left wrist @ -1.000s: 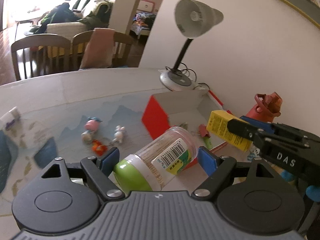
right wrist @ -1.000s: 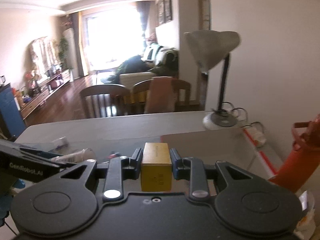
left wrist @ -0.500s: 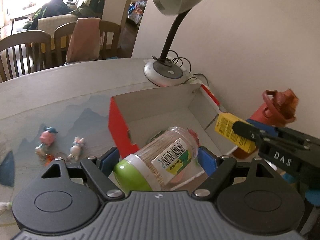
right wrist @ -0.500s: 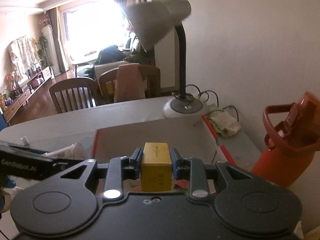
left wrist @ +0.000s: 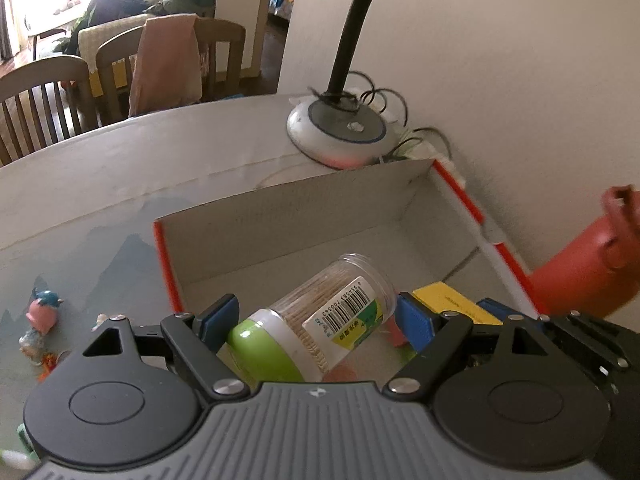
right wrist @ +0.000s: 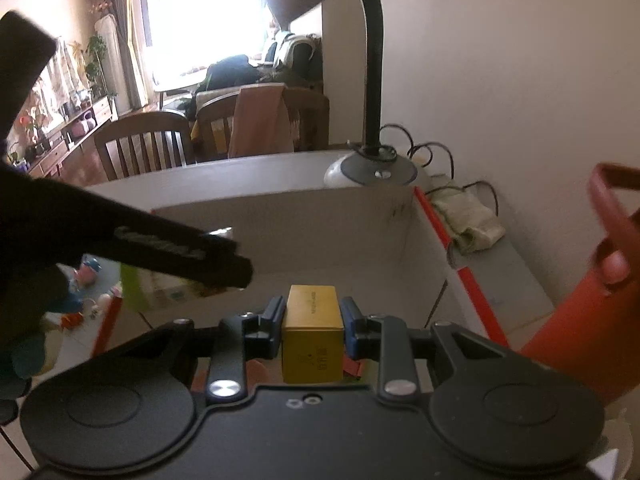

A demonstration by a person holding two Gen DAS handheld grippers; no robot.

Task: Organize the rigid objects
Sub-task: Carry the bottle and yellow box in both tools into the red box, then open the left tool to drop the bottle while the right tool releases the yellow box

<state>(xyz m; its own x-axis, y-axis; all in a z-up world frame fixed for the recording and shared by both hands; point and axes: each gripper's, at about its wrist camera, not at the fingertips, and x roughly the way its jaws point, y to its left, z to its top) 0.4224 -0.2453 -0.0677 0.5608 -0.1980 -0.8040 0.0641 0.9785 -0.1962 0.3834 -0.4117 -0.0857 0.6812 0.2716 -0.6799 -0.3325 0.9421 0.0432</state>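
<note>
Both clamped: left gripper (left wrist: pixel 316 316) holds the toothpick jar (left wrist: pixel 320 328), right gripper (right wrist: pixel 313 322) the yellow box (right wrist: pixel 313 336), over the cardboard box (left wrist: pixel 304 208) at frame centre.

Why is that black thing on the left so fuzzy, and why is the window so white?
In the right wrist view the black thing is the other gripper's arm, close to the lens and blurred, while the yellow box looks sharp. The window glares white from daylight. In the left wrist view the orange bottle at the edge is smeared, and the table edge bends from the fisheye.

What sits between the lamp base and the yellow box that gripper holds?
Only the cardboard box's far wall and bare floor, between lamp base and yellow box, right wrist view.
</note>
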